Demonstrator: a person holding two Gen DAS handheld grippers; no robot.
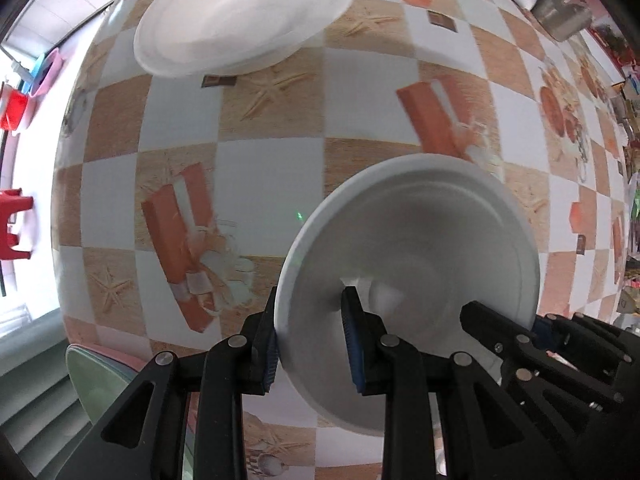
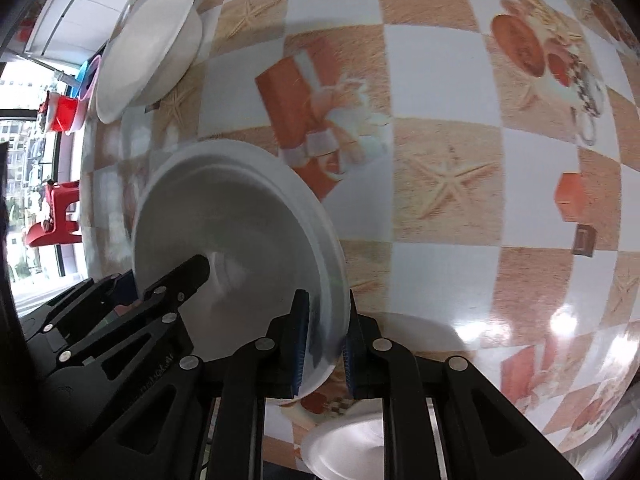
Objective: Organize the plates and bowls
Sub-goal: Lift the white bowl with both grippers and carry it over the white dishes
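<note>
A white bowl (image 1: 420,236) is held above the table by both grippers. My left gripper (image 1: 312,344) is shut on its left rim. My right gripper (image 2: 324,340) is shut on its right rim and also shows in the left wrist view (image 1: 500,332). The left gripper also shows in the right wrist view (image 2: 168,284). The bowl also shows in the right wrist view (image 2: 240,240). A stack of white plates (image 1: 244,16) lies at the far side of the table; it also shows in the right wrist view (image 2: 144,44). A smaller white bowl (image 2: 344,440) sits under my right gripper.
The table (image 1: 272,168) has a checkered beach-print cloth. Pale green and pink plates (image 1: 100,380) lie at its near left edge. A metal pot (image 1: 560,12) and boxes stand at the far right. Red stools (image 2: 56,216) and coloured basins (image 2: 76,100) are beyond the table.
</note>
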